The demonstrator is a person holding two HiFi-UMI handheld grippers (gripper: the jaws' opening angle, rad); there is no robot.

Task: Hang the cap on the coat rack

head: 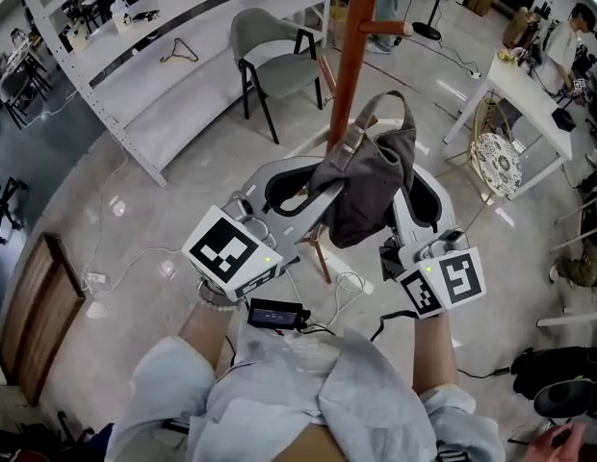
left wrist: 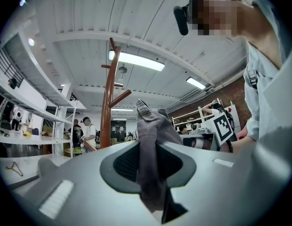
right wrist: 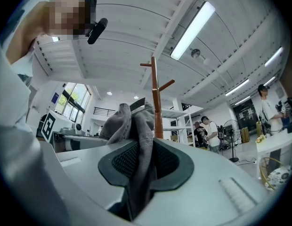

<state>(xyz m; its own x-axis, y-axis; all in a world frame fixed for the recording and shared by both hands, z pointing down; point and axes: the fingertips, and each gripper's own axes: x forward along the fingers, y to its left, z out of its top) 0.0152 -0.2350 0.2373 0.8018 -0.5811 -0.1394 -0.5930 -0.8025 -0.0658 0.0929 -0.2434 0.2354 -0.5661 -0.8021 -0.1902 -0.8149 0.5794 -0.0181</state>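
Observation:
A dark grey cap (head: pixel 369 181) hangs stretched between my two grippers, right in front of the brown wooden coat rack pole (head: pixel 353 56). My left gripper (head: pixel 313 189) is shut on the cap's left edge, and the cloth (left wrist: pixel 153 159) runs down between its jaws. My right gripper (head: pixel 406 189) is shut on the cap's right side, where the fabric (right wrist: pixel 139 149) is pinched between its pads. The cap's back strap (head: pixel 400 109) loops up beside the pole. In both gripper views the coat rack (left wrist: pixel 109 93) (right wrist: pixel 157 98) rises behind the cap with short pegs near its top.
A grey chair (head: pixel 272 56) stands left of the pole and white shelving (head: pixel 154 75) runs along the far left. A white table (head: pixel 530 99) with a round patterned item (head: pixel 497 162) stands at the right. Cables (head: pixel 144 258) lie on the floor. Other people stand in the background.

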